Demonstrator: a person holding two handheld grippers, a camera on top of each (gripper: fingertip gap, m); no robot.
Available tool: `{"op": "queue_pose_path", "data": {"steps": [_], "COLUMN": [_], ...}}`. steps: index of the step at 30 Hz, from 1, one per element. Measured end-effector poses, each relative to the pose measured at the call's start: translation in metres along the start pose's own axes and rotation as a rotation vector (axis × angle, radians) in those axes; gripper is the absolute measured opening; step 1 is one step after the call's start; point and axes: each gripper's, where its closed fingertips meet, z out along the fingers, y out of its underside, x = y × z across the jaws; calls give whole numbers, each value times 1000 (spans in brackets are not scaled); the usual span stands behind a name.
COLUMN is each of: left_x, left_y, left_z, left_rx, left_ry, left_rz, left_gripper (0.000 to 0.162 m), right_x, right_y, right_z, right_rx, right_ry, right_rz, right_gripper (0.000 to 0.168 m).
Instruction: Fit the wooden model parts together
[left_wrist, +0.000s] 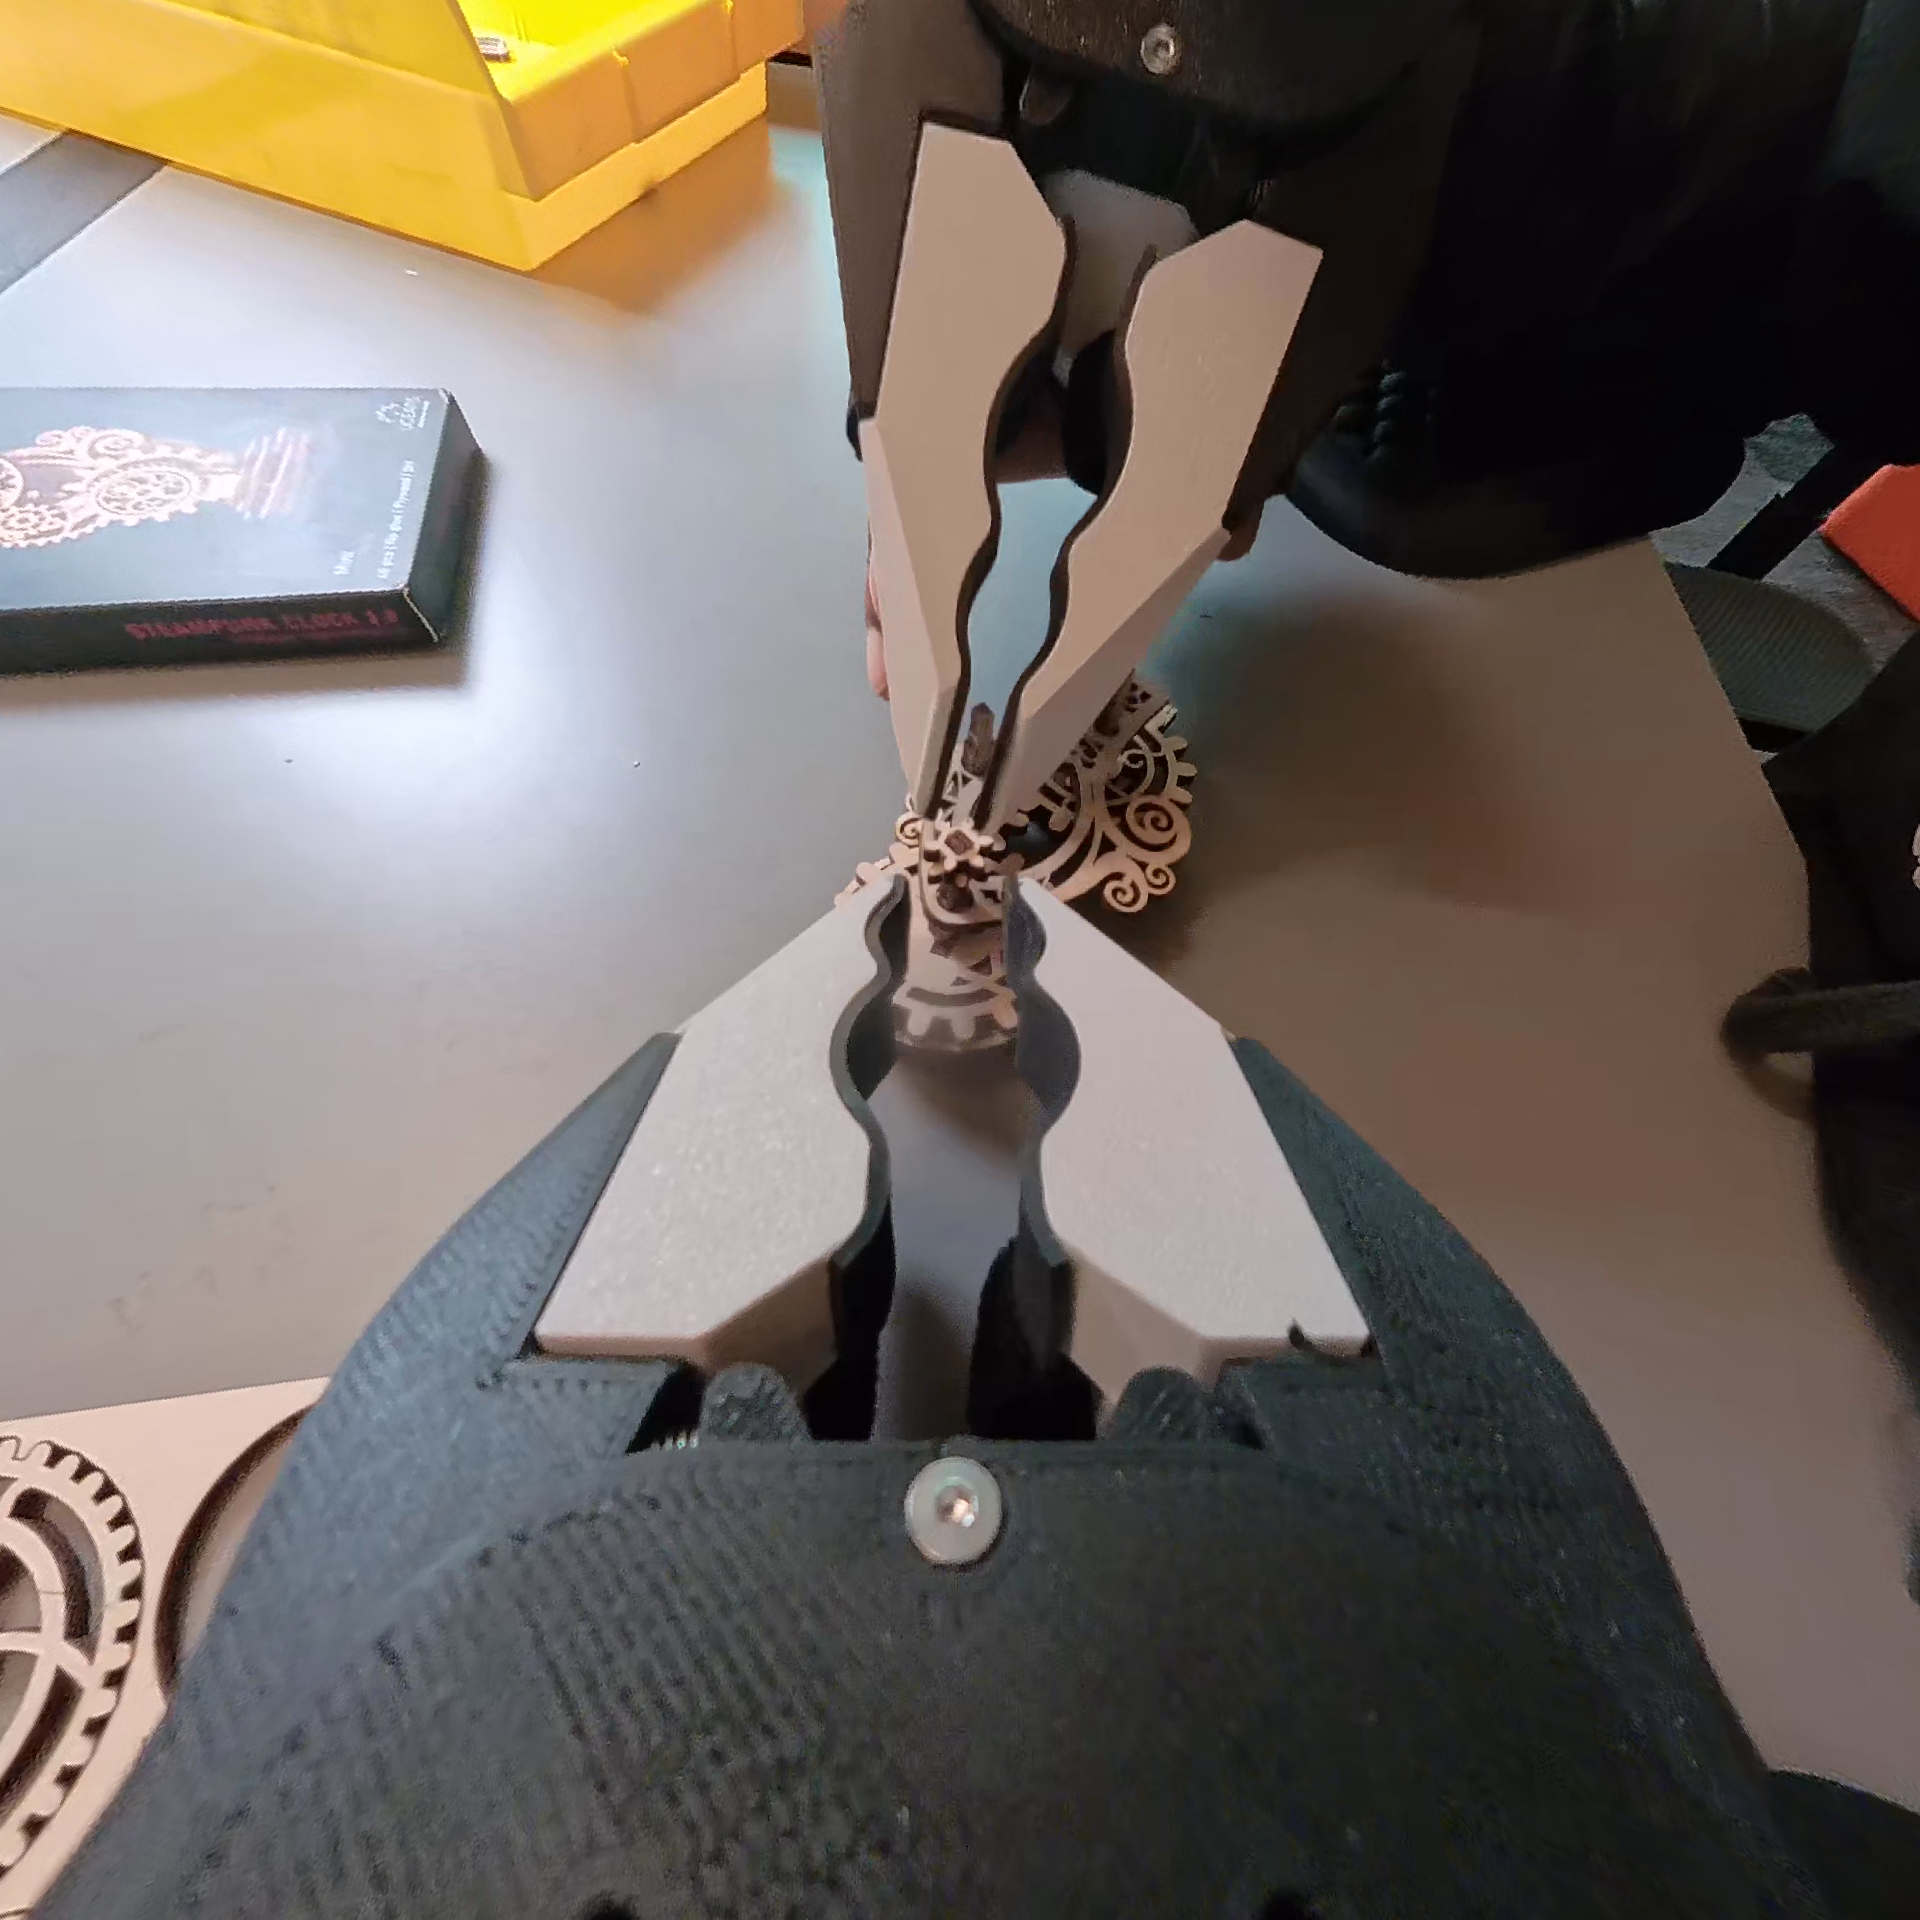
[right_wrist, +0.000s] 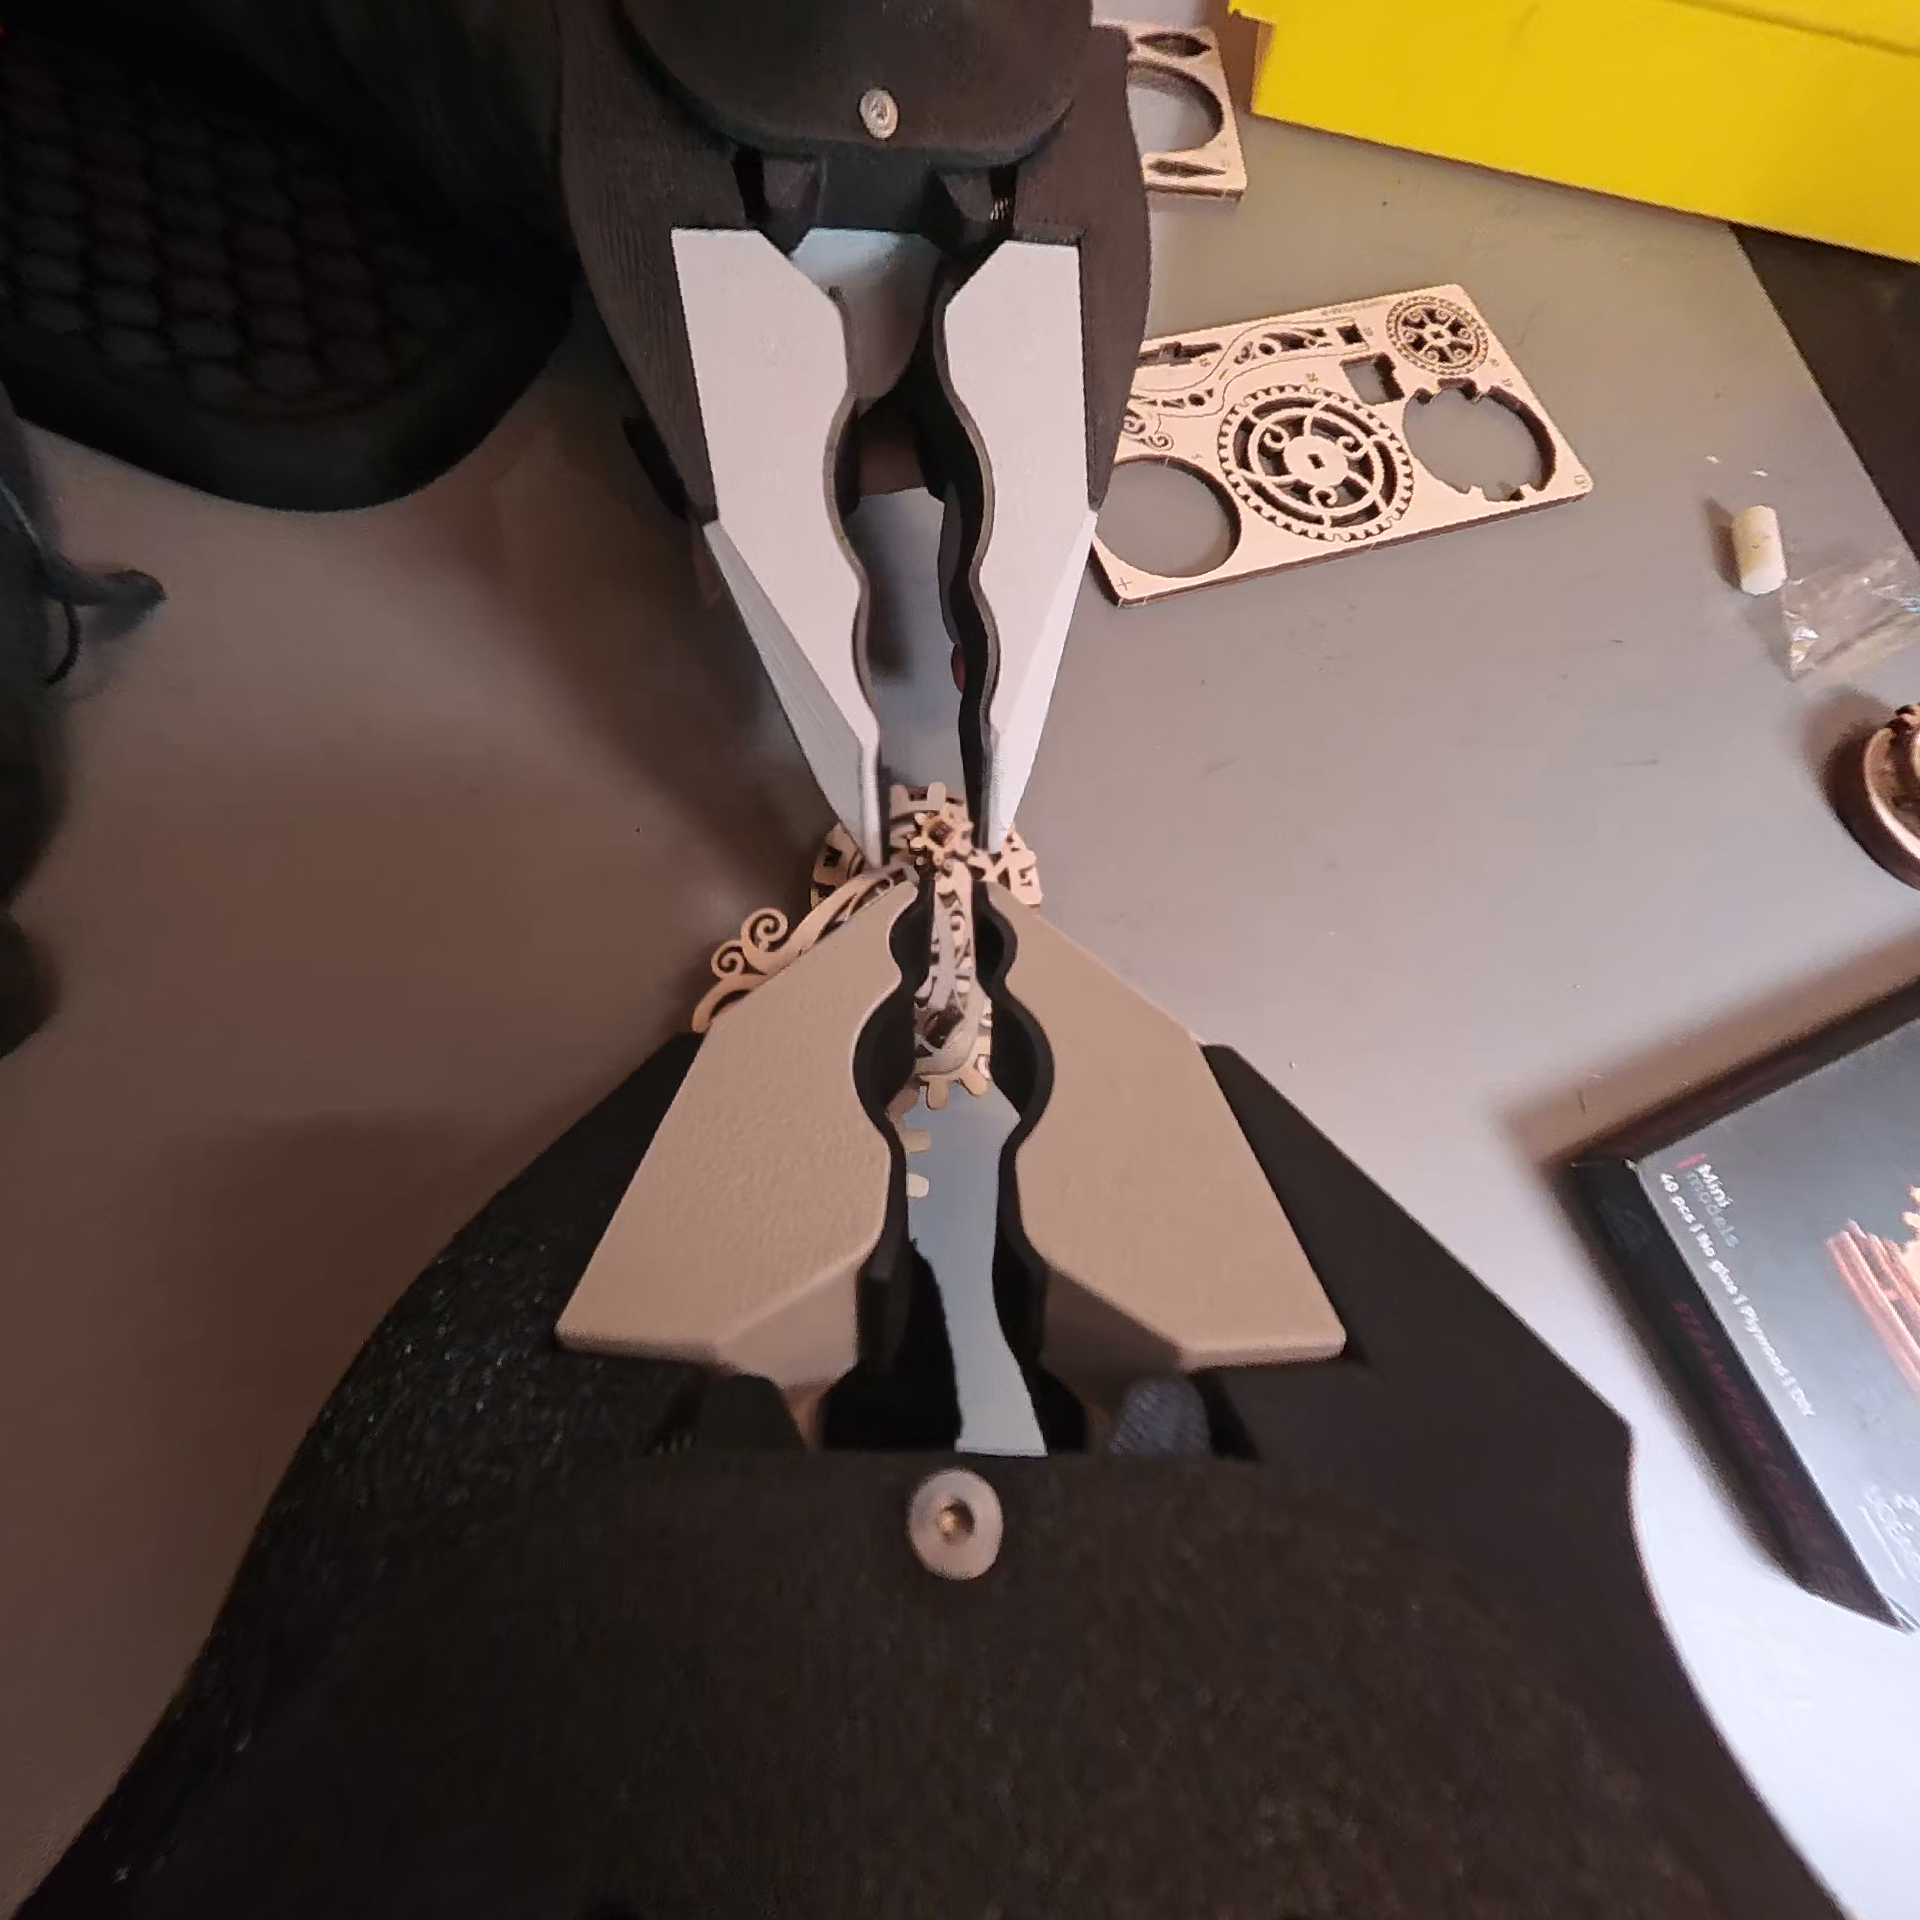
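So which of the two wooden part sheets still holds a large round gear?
The pale laser-cut wooden sheet lying nearer the dark box; the other wooden sheet, by the yellow bin, shows only empty holes.

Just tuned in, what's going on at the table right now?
A person is working two hand-held claws nose to nose over a grey table. The left claw is closed on the wooden model, a scrollwork-and-gear assembly. The right claw pinches a small wooden gear at the model's top, apparently fitting it on; whether it is seated can't be told. A punched-out part sheet, the dark kit box and a yellow bin lie around.
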Motion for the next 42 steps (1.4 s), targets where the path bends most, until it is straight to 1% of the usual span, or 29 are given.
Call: {"op": "queue_pose_path", "data": {"steps": [3,6,13,23,28,37,41,42], "left_x": [-1,-1,1,2,3,2,2,2], "left_y": [-2,-4,-3,-2,-2,-1,-1,-1], "left_z": [-3,-3,-1,0,0,0,0,0], "left_rx": [20,33,19,11,11,7,7,8], "left_ry": [4,9,10,18,21,16,20,22], "left_rz": [-1,4,28,28,31,29,24,21], "left_gripper": [19,19,10,9,11,9,9,12], "right_x": [0,-3,-4,-5,-5,-7,0,2], "right_y": [-4,-6,-8,-7,-7,-13,-14,-14], "right_z": [-3,0,4,4,3,-2,-8,-9], "right_rx": [22,29,41,50,53,92,101,104], "right_ry": [0,-2,-9,-57,-53,-82,-52,-47], "right_rz": [2,-6,11,36,29,45,51,57], "right_gripper": [9,13,9,9,9,9,9,9]}}
